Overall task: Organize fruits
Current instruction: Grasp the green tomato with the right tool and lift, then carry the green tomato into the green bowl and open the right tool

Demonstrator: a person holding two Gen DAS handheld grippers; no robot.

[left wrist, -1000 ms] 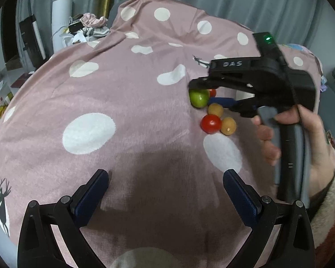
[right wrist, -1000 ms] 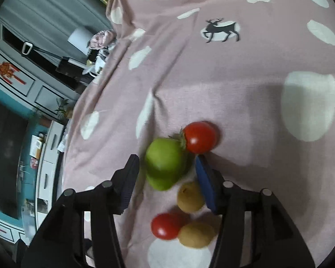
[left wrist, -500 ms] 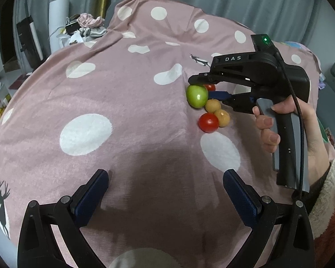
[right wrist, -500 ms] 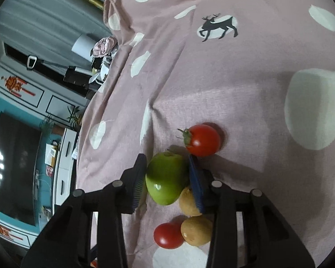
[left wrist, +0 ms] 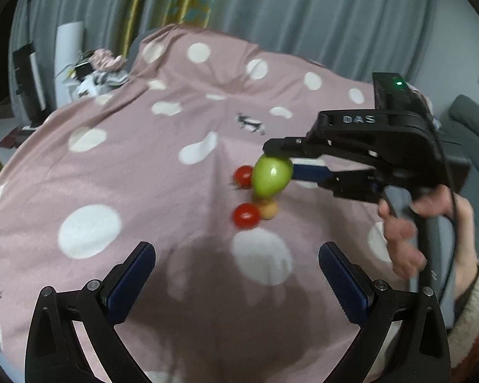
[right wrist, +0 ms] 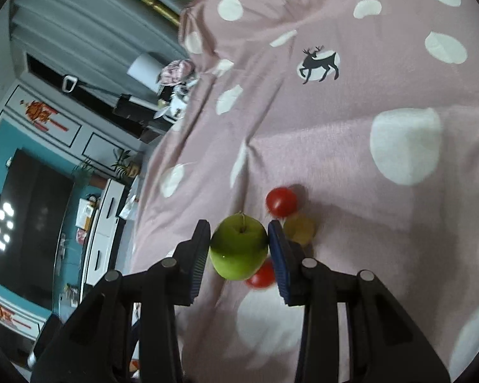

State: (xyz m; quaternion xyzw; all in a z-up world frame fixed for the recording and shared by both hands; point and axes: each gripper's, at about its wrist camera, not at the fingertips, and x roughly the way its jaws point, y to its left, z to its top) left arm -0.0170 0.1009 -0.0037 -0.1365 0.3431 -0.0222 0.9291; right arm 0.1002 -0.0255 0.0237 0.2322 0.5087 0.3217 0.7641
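A: Two views to go through. Left wrist view first: your left gripper (left wrist: 236, 274) stands wide open with nothing between its blue pads, hanging over a bare stretch of the pink dotted bedspread (left wrist: 137, 172). The fruit lies ahead of it and a little to the right.

B: And the green apple (left wrist: 272, 175)?

A: Your right gripper (left wrist: 279, 159) has it clamped, one finger above and one below as this view shows it, and it looks clear of the cloth. Beneath and beside it are the far tomato (left wrist: 243, 176), the near tomato (left wrist: 246, 216) and a brown fruit (left wrist: 267, 210), maybe a kiwi, touching that near tomato.

B: Right wrist view?

A: The right gripper (right wrist: 238, 249) has closed partway, both pads pressing the sides of the green apple (right wrist: 239, 248), stem end facing away from you. Past it sit the far tomato (right wrist: 281, 201) and a second brown fruit (right wrist: 299, 229); the near tomato (right wrist: 262, 277) peeks out under the apple.

B: What does the next move turn on?

A: I judge your right hand owns it: the apple is already between its pads. The rest sits directly under it, so carry it sideways before lowering. No basket or bowl shows in either view.
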